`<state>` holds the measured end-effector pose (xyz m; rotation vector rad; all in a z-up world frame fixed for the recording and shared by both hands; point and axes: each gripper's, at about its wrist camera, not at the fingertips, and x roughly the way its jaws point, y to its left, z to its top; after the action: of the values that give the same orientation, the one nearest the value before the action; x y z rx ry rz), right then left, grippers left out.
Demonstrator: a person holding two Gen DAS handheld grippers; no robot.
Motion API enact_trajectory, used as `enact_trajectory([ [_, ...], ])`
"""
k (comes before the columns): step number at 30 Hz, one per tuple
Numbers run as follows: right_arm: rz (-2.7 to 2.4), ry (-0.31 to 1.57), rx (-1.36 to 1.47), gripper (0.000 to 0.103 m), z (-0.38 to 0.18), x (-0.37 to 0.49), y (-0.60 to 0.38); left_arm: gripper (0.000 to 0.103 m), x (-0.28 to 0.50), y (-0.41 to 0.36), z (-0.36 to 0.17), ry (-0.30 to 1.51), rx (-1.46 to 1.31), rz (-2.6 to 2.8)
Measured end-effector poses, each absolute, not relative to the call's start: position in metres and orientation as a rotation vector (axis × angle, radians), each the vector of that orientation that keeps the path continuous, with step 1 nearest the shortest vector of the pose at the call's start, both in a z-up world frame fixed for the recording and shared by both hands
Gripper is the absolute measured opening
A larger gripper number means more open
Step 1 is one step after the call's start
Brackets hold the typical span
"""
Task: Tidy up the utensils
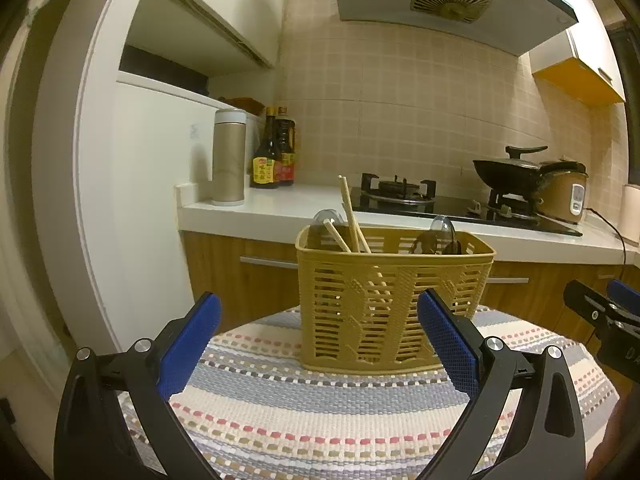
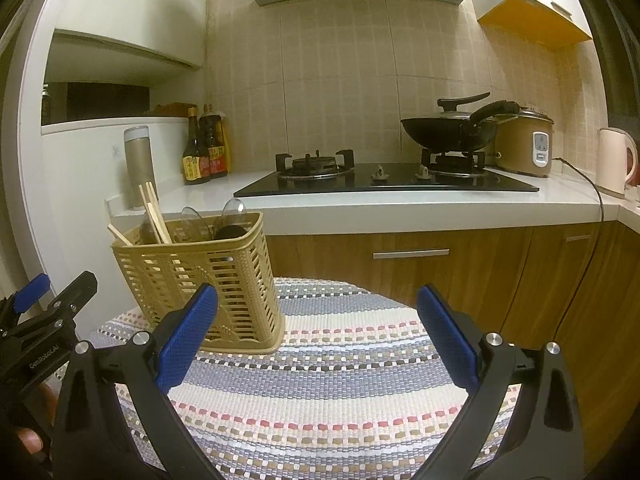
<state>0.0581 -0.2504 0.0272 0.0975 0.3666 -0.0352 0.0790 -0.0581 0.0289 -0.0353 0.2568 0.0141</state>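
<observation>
The left gripper (image 1: 319, 340) hangs over a striped mat (image 1: 320, 412), fingers (image 1: 191, 340) spread wide and holding nothing. Just ahead of it stands a tan slotted basket (image 1: 394, 304), upright on the mat. From the left wrist view the basket sits between the two blue pads, a little toward the right one, which overlaps its lower right corner in the picture; whether they touch cannot be told.

Inside the basket, chopsticks (image 1: 352, 216) lean in the left part, tips up and tilted left. Clear spoons (image 1: 443, 228) show above the rim, one on the left behind the chopsticks and one on the right, beside a dark utensil whose shape is hard to make out.

The right gripper (image 2: 318, 336) is also wide open and empty, over the mat to the right of the basket (image 2: 208, 276). Its left pad overlaps the basket's near wall in its own view. The left gripper shows at that view's left edge.

Behind, a white bench (image 2: 400, 200) carries a stove (image 2: 384, 180) with a wok (image 2: 444, 132), a rice cooker (image 2: 524, 144), two sauce bottles (image 2: 204, 148) and a flask (image 2: 138, 164).
</observation>
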Motion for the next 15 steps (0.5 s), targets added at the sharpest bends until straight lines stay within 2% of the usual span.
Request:
enact_trajectory([
  [15, -0.032, 0.372, 0.098, 0.095, 0.0262, 0.0581, -0.2481, 0.095, 0.0789, -0.0628, 0.0266, 0.265, -0.027, 0.001],
])
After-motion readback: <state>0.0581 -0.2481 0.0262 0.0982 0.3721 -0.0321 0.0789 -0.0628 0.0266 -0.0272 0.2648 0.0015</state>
